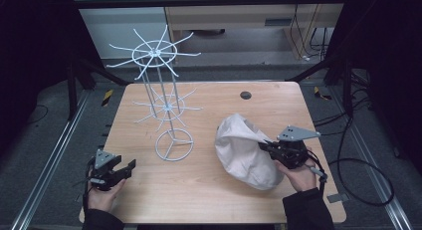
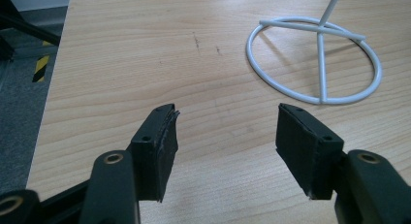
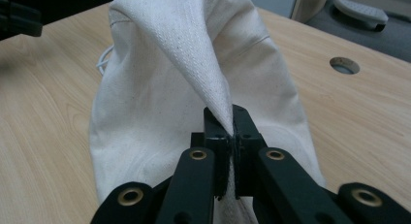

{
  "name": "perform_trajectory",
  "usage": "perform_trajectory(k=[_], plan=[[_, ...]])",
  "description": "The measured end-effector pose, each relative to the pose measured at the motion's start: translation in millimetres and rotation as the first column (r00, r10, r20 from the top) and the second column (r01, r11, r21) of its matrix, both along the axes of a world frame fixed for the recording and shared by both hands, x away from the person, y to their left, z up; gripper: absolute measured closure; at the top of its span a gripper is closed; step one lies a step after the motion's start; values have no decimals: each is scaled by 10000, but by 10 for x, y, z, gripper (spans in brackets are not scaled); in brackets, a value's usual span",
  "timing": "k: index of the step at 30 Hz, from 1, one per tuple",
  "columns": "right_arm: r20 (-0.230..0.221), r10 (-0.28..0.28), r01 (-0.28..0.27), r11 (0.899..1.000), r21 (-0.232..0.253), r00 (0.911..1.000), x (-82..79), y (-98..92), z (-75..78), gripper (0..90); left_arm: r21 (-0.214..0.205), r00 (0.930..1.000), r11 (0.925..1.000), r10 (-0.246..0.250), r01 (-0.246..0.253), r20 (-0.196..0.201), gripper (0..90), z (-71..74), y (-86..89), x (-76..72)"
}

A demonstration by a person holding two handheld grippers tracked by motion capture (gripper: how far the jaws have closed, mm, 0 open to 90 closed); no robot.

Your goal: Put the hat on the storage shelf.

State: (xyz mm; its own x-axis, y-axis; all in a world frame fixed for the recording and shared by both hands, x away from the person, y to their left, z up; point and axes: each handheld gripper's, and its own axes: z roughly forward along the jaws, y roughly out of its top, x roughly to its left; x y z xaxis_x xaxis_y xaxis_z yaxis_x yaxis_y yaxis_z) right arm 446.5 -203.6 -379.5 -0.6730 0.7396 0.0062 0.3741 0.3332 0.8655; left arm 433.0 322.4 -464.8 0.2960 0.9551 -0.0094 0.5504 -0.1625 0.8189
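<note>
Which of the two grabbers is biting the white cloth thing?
The right gripper, at the table's right side. Its jaws are pinched shut on a fold of the white cloth hat. The left gripper has its jaws apart, with nothing but bare table between them.

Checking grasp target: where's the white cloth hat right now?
High view: the white cloth hat lies on the table's right half, right of the wire rack, pinched by the right gripper.

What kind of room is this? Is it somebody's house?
Probably not a house; it looks like a lab or workshop. A wooden table stands inside a dark metal frame, loose cables lie on the grey floor, and hazard-striped tape marks it.
</note>
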Motion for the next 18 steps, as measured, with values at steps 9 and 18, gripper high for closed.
perform_trajectory(k=[9,18], plan=[[904,-156,95,9977,672,9958,-159,-89,259,884,-26,10000,10000,17,-17,-9,399,-4,-6,4],[1608,-426,230,9923,1215,9861,-251,-109,430,884,-34,10000,10000,21,-21,17,399,-4,-12,3]])
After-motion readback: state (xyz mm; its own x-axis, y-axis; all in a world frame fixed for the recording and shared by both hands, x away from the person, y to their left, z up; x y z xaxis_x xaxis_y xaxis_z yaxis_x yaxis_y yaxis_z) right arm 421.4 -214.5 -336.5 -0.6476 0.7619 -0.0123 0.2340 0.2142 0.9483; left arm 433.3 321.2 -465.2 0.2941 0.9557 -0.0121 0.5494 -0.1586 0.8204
